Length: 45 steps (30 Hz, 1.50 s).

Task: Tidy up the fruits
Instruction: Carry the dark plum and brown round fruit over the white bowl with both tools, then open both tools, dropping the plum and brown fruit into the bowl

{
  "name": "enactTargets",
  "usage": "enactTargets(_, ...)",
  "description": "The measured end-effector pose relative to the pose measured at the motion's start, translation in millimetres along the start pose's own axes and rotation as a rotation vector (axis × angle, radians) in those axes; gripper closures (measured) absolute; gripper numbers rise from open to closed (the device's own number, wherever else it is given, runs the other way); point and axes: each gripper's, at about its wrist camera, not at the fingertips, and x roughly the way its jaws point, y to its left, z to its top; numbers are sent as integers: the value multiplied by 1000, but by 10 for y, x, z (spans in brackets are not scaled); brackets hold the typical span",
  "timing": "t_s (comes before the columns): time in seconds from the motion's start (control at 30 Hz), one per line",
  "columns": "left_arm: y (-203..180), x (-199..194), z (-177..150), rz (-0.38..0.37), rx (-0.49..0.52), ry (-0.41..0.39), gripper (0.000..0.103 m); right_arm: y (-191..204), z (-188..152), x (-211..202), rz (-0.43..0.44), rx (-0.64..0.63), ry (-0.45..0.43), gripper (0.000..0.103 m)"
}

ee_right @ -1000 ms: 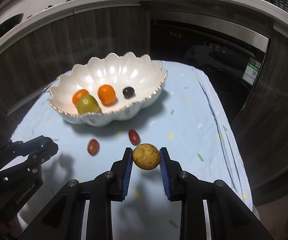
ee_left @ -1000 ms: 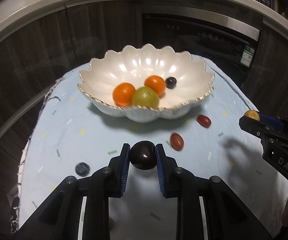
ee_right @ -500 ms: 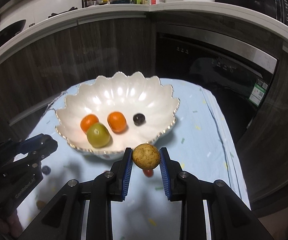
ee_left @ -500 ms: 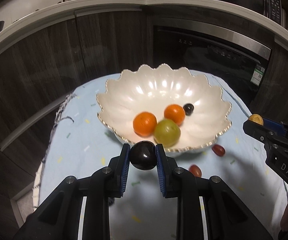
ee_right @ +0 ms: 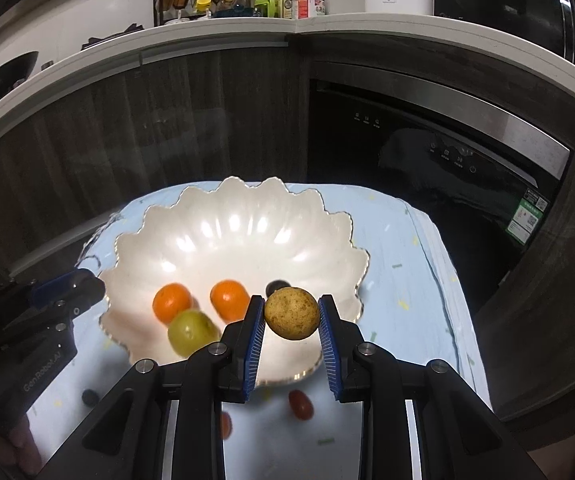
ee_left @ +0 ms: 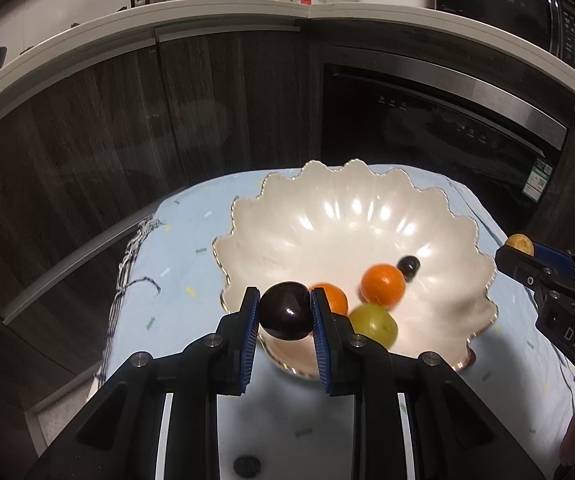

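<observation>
My left gripper (ee_left: 285, 312) is shut on a glossy dark plum (ee_left: 286, 311), hanging over the near left rim of the white scalloped bowl (ee_left: 327, 216). My right gripper (ee_right: 291, 318) is shut on a speckled tan round fruit (ee_right: 292, 313) above the bowl's (ee_right: 247, 232) near right rim. Inside the bowl lie two oranges (ee_left: 382, 285) (ee_right: 172, 302), a green fruit (ee_left: 373, 325) (ee_right: 191, 332) and a small dark berry (ee_left: 408, 266). The right gripper also shows at the right edge of the left wrist view (ee_left: 521, 250), the left gripper at the left edge of the right wrist view (ee_right: 83, 292).
The bowl stands on a pale blue cloth (ee_right: 403, 280) over a small table. Two red grape tomatoes (ee_right: 300, 404) and a dark berry (ee_right: 89, 397) lie on the cloth in front of the bowl. Dark cabinets and a built-in appliance (ee_right: 427, 152) stand close behind.
Both grippers rose and moved forward with their fruit, from above the cloth to above the bowl's near rim. The fruit in the bowl kept its place.
</observation>
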Motion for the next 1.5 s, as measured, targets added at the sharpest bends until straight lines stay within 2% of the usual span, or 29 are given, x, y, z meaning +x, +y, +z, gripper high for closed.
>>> enactTargets(0.83,148,689,405,31,-26,51,77,-174,459,771,-89,41,54,75)
enactTargets(1.27,139,958,522,35,-16,92,77,-275,542,1150,-75,61,150,75)
enactTargets(1.5,127,1040,522,24,-5,130,75,-269,591,1262,-62,53,169,74)
